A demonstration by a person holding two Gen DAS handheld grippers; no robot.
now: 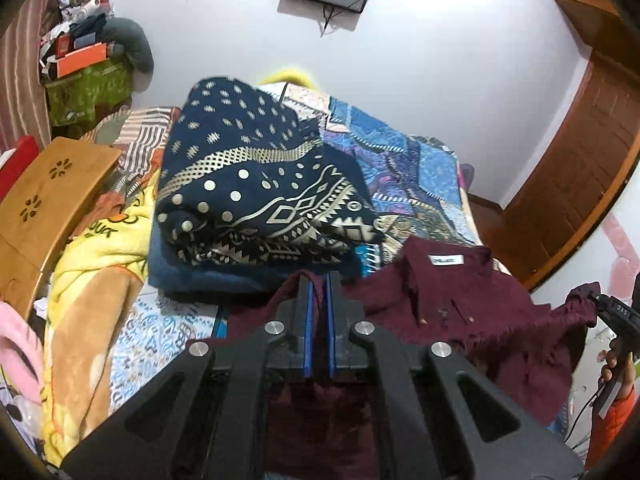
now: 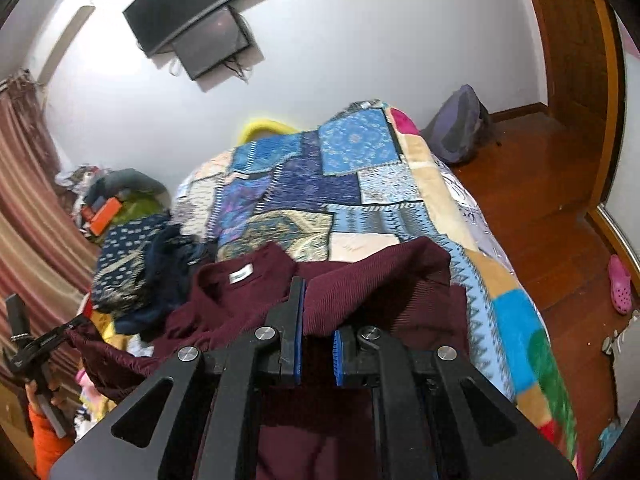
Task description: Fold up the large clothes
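The left gripper [image 1: 319, 292] is clenched on a maroon edge — a fold of cloth rises between its blue pads at the centre of the left wrist view. The right gripper [image 2: 318, 320] also pinches the shirt [image 1: 460, 300]: ribbed maroon fabric runs into its fingers, though the pads sit a little apart around the bunched cloth. In the right wrist view the left gripper shows at the lower left edge with cloth drawn up to it; in the left wrist view the right one shows at the lower right edge, likewise holding fabric. So the two grips are well apart, and the shirt's held edge runs across between them, hanging below each gripper. The collar and its white label [image 1: 447, 260] lie ahead, resting on the bed [image 2: 400, 184], beside a stack of folded dark patterned cloth [image 1: 260, 192]. The coming move likely carries the held edge forward toward the collar, both hands level.
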